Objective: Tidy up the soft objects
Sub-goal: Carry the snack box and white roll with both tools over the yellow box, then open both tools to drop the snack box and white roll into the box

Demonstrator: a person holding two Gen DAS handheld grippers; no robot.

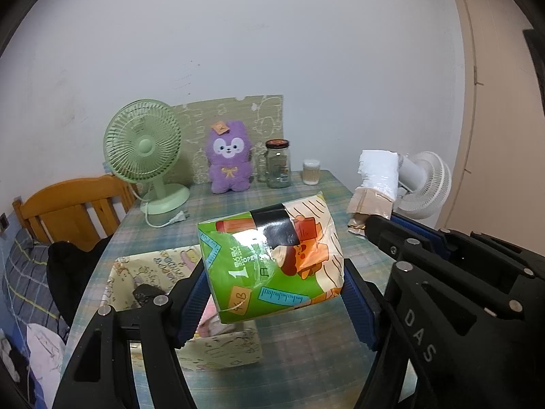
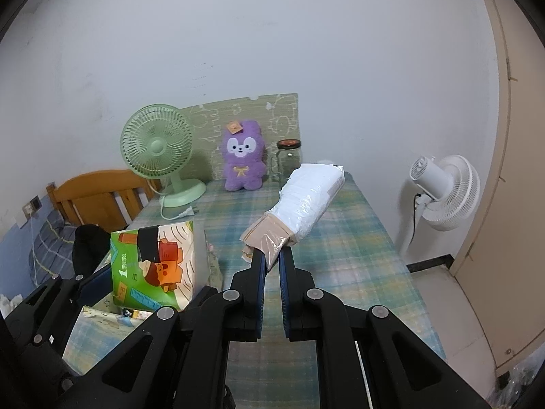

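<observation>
My left gripper point(image 1: 272, 293) is shut on a green and orange cartoon-printed soft pack point(image 1: 272, 259) and holds it in the air over a pale patterned open box point(image 1: 143, 269) on the table. The pack also shows in the right wrist view point(image 2: 156, 266). My right gripper point(image 2: 271, 255) is shut on the beige plastic end of a long white soft pack point(image 2: 306, 201), which sticks out over the table; it also shows in the left wrist view point(image 1: 378, 177). A purple plush toy point(image 1: 230, 158) sits upright at the back of the table.
The table has a plaid cloth point(image 2: 340, 259). At its back stand a green fan point(image 1: 146, 156) with a loose plug, a glass jar point(image 1: 277, 163) and a small container point(image 1: 311, 172). A white fan point(image 2: 442, 194) stands on the floor at right. A wooden chair point(image 1: 71, 208) stands at left.
</observation>
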